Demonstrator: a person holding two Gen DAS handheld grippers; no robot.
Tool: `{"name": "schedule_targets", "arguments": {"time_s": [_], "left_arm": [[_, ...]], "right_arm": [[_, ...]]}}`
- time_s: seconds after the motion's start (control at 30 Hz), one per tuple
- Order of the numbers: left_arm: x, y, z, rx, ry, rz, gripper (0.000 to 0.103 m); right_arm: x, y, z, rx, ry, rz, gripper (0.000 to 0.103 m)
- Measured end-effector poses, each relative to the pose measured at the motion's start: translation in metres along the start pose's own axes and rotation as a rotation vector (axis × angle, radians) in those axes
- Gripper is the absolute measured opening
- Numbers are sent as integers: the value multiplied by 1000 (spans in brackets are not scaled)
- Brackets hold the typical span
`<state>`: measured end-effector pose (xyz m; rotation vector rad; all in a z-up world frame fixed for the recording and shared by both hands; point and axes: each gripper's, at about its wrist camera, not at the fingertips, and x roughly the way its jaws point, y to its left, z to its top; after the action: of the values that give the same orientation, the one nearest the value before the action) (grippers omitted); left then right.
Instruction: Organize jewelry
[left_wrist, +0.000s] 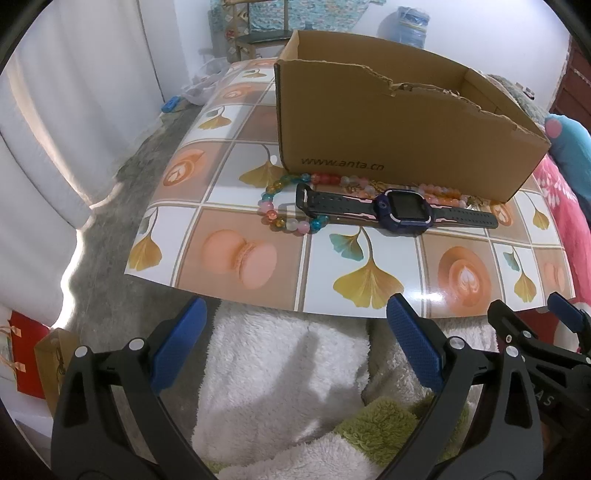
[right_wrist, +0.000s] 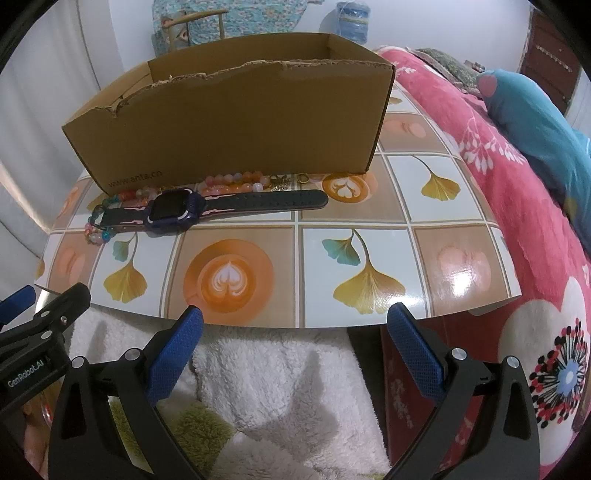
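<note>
Glossy and printed with ginkgo leaves, macarons and latte cups, the patterned board (left_wrist: 258, 206) lies flat across bedding, with a white fluffy towel (left_wrist: 280, 373) under its near edge and a pink floral blanket (right_wrist: 491, 155) along its right edge. On the board, towards the far side, stands an open cardboard box (left_wrist: 388, 122) with a torn front rim and "www.anta.cn" printed low on its front wall.

Just in front of that wall the jewelry lies on the board. A dark smartwatch (left_wrist: 400, 208) with a purple case and black strap is stretched out flat, parallel to the box front. A bracelet of multicoloured beads (left_wrist: 277, 206) curls around the buckle end of the strap, touching the box's front left corner. A second string of orange and pink beads (right_wrist: 229, 182) sits between the watch and the box, and some small gold-coloured metal pieces (right_wrist: 291, 181) lie beside it, too small to make out.

Both tools hang off the near edge of the board, over the towel. The left gripper (left_wrist: 295, 343) has its blue-padded fingers spread wide with nothing between them. The right gripper (right_wrist: 295, 347) is likewise spread wide and empty, close beside the left one.
</note>
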<state>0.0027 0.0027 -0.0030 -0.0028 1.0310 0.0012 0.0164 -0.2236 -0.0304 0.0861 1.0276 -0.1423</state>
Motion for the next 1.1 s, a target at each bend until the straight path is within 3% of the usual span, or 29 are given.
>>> {"name": "schedule_targets", "arguments": {"time_s": [0.77,1.1], "left_arm": [[10,1,1,-8,26,13,94],[30,-2,8,4,62,21,94]], "right_arm": [[3,-2,3,6,12,3,97],[24,-11,16,11,36,-9,97]]}}
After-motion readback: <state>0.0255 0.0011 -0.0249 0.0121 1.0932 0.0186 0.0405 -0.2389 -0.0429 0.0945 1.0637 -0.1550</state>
